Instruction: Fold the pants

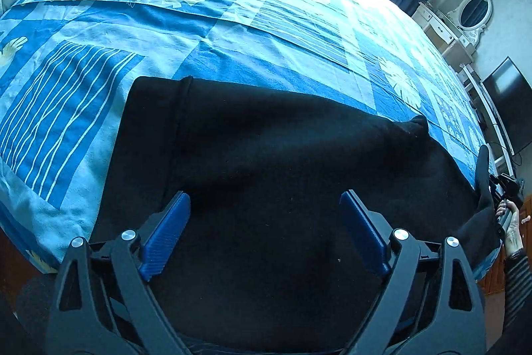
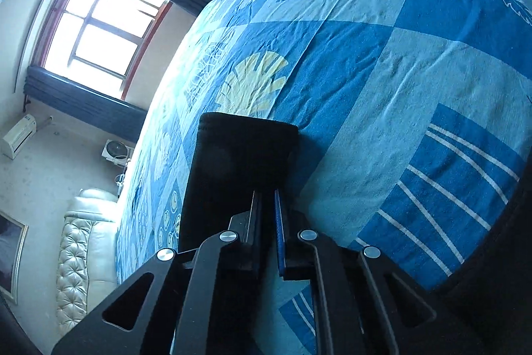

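Black pants [image 1: 266, 155] lie spread across the near part of a bed with a blue patterned cover [image 1: 232, 39]. My left gripper [image 1: 264, 198] hovers over them, its blue pads wide apart with only flat cloth below, so it is open. At the right edge a corner of the pants stands lifted, pinched by my right gripper [image 1: 502, 188], which a person's hand [image 1: 512, 222] holds. In the right wrist view my right gripper [image 2: 267, 193] is shut on the dark cloth, and a folded end of the pants [image 2: 239, 162] reaches ahead over the bed cover [image 2: 382, 72].
A white dresser with an oval mirror [image 1: 472, 10] and a dark screen [image 1: 505, 102] stand past the bed's right side. A bright window [image 2: 99, 25] with dark curtains is at the far wall. A white tufted seat [image 2: 79, 255] stands beside the bed.
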The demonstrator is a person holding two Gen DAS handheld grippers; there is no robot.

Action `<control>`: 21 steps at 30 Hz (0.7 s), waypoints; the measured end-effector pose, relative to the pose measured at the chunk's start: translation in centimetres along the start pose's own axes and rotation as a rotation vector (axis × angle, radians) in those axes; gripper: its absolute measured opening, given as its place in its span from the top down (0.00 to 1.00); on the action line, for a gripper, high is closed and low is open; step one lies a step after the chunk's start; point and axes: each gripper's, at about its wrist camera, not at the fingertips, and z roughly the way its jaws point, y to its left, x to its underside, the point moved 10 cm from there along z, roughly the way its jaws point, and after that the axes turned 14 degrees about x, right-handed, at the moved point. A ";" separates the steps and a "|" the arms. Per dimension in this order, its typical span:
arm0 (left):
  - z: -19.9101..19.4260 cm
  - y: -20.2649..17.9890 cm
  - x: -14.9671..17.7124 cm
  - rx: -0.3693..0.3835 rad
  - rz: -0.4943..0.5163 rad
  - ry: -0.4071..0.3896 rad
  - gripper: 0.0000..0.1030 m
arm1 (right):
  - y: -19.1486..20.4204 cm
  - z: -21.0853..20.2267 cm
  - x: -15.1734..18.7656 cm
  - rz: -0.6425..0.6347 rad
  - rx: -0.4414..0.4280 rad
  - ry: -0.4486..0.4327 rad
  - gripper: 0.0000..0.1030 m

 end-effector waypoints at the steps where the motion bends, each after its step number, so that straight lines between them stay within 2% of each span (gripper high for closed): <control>1: 0.1 -0.1 0.0 -0.005 0.002 0.000 0.10 | -0.1 -1.0 -0.1 0.001 -0.017 -0.016 0.95; 8: 0.0 -0.3 0.1 -0.015 0.007 -0.004 0.09 | -1.7 -10.4 -1.2 0.043 -0.142 -0.126 0.97; 9: 0.0 -0.3 0.1 -0.010 0.002 -0.005 0.09 | -2.4 -12.0 -1.1 0.050 -0.157 -0.147 1.00; 12: -0.2 -0.1 0.0 0.011 -0.020 -0.011 0.09 | -4.9 -15.2 -0.3 0.061 -0.153 -0.171 1.00; 16: -0.3 0.1 -0.2 0.027 -0.040 -0.018 0.09 | -9.1 -13.2 1.7 0.081 -0.055 -0.097 1.00; 20: -0.3 0.0 -0.1 0.017 -0.036 -0.014 0.09 | -9.9 -10.4 2.2 0.158 -0.100 -0.038 0.94; 21: -0.3 0.0 0.0 0.015 -0.036 -0.013 0.09 | -9.8 -9.9 2.0 0.167 -0.109 -0.035 0.80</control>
